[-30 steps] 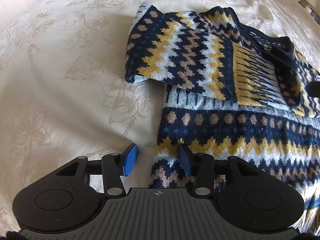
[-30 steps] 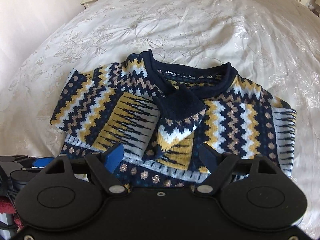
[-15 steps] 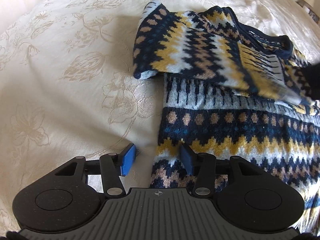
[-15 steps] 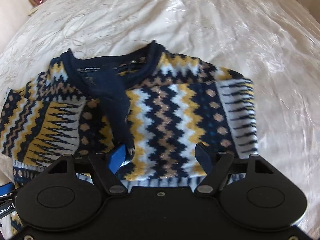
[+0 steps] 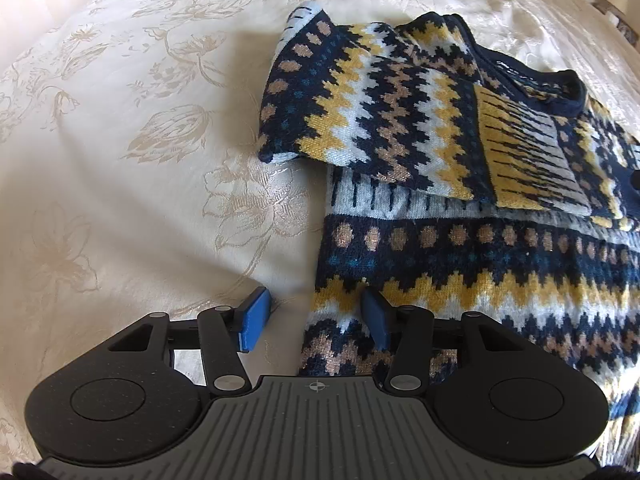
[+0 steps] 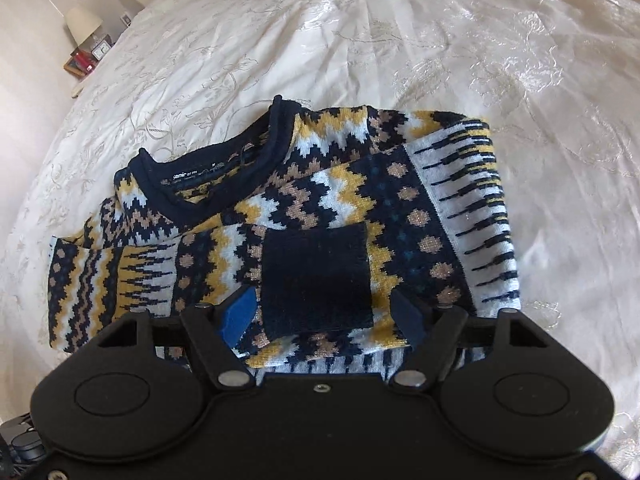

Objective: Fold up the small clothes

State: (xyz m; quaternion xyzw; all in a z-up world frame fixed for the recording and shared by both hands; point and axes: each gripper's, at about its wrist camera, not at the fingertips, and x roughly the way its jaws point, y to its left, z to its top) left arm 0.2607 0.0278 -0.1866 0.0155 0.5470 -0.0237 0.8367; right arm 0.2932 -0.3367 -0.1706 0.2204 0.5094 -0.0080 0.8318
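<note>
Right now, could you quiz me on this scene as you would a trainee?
1. True or false: both sleeves of the sweater are folded in across its front.
2. What lies between the open fingers of the right gripper? A) the collar B) a dark cuff C) bare bedspread
3. Fill in: the left gripper straddles the sweater's side edge, one finger over the knit, the other over the ______.

Key
1. True.
2. B, the dark cuff; the jaws are closing but the pads do not yet press it.
3. Bedspread.
</note>
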